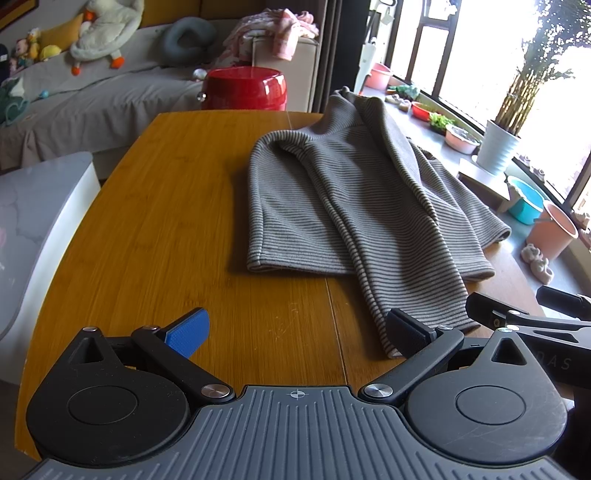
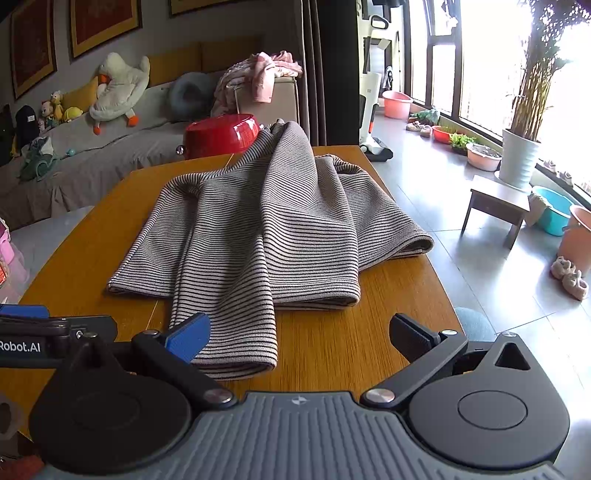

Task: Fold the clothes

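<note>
A red basin (image 2: 221,134) stands beyond the wooden table (image 1: 166,221). The striped garment (image 2: 266,229) lies ahead of both grippers, unobstructed. Left gripper (image 1: 295,332) and right gripper (image 2: 299,332) are spread wide, holding nothing, their inner fingers beside the nearest sleeve end.

A big wooden table (image 2: 369,332) fills the middle of the room. Behind it sits a shiny red tub (image 1: 245,88). A long grey sofa (image 1: 92,99) stands at the back, with a white toy goose (image 2: 118,88) lying on it beside a yellow cushion (image 2: 79,96) and some small toys (image 2: 55,107). A grey ring pillow (image 1: 188,38) rests there too. Pink cloth (image 1: 277,26) is piled on a pale box. By the bright window stands a tall plant in a white pot (image 2: 521,155). Pink bowls (image 2: 397,103) and a blue tub (image 2: 554,210) sit on the floor near a little dark stool (image 2: 498,206).
</note>
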